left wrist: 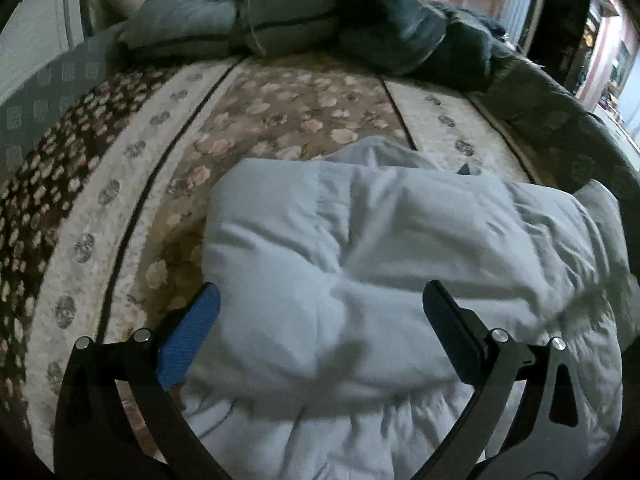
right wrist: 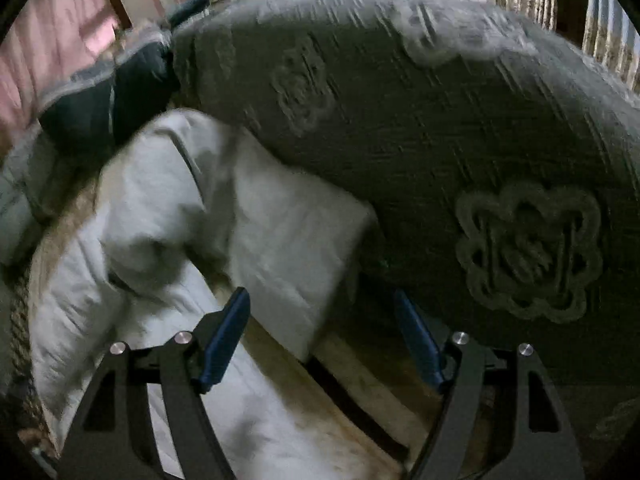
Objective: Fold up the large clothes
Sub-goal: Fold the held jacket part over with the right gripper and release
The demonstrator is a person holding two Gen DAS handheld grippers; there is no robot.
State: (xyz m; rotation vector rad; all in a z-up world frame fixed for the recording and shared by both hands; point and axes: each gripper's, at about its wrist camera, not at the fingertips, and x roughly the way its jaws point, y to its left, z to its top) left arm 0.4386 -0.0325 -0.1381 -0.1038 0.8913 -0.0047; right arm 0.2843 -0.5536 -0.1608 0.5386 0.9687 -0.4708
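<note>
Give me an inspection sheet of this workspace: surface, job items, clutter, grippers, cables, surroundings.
Surface: floral bedspread with pale striped bands and dark piping, on a bed.
Job's things: one pale garment, bunched and partly folded, lying on the bedspread; also seen in the right wrist view.
Clutter: pile of grey-blue pillows and a dark bundle at the far end of the bed.
Grippers: left gripper above the garment, jaws open, nothing between them; right gripper jaws open, empty, near the garment's edge.
Cables: nothing seen.
Surroundings: grey padded panel with flower motifs beside the bed; pink curtain; dark cabinet.
</note>
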